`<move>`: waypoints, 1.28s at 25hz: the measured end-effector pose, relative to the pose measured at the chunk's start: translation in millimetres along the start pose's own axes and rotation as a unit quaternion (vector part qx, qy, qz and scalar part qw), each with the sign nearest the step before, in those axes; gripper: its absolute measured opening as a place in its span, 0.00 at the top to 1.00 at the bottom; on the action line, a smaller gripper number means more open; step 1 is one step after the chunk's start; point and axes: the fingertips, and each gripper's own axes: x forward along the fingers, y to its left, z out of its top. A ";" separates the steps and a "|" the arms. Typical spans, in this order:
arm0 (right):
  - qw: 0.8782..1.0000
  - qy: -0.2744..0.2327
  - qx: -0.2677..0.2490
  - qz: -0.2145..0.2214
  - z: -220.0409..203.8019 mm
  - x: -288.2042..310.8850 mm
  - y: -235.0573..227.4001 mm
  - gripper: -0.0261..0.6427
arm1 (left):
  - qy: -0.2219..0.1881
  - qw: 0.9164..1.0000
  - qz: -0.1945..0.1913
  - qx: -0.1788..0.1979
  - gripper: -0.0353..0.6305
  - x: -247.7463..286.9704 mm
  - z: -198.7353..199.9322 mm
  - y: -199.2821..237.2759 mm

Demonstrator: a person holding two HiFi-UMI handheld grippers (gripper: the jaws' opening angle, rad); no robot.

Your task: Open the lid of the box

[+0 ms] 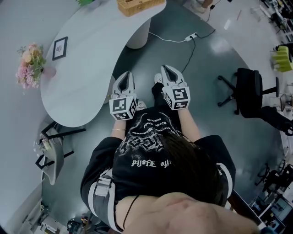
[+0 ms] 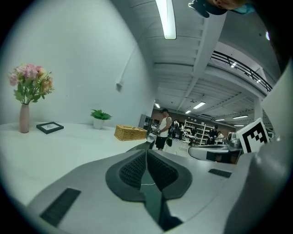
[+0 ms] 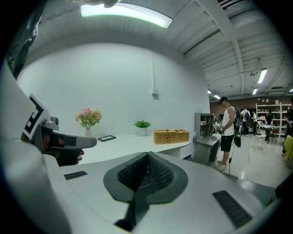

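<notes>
Wicker box [image 1: 137, 5], lid down, stands at the far end of the white table [image 1: 91, 55], at twelve o'clock from us and well apart. Our left gripper [image 1: 127, 75] and right gripper [image 1: 166, 69] are both clenched on nothing. We judge the left one slightly nearer.

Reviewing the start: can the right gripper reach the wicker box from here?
Probably not yet: the right gripper, shut, is over the floor, well short of the wicker box at the table's far end. Nothing blocks the way; stepping closer should do.
</notes>
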 end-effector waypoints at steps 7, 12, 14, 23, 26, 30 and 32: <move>1.000 -0.001 0.017 0.012 -2.6 24.1 -30.6 0.92 | 0.006 1.000 0.017 0.010 0.90 25.8 -0.1 -1.6; 0.999 0.002 0.020 0.027 4.4 59.7 -62.7 0.92 | -0.010 1.000 0.005 -0.008 0.90 57.2 13.5 -8.5; 0.999 0.000 0.019 0.029 12.2 77.7 -76.1 0.92 | -0.012 1.000 0.004 -0.010 0.90 72.7 18.3 -8.3; 0.998 0.006 0.026 0.059 29.2 142.7 -124.8 0.92 | 0.006 0.999 0.040 0.001 0.90 147.2 38.6 7.3; 0.997 0.008 0.018 0.079 35.6 160.5 -138.4 0.92 | 0.006 0.999 0.051 -0.001 0.90 171.7 46.0 10.8; 0.995 0.006 0.009 0.103 45.2 180.3 -165.8 0.92 | 0.003 0.998 0.068 -0.003 0.90 206.2 53.2 7.5; 0.994 0.005 0.013 0.109 47.6 188.8 -181.8 0.92 | 0.002 0.997 0.077 -0.005 0.90 222.7 54.5 4.3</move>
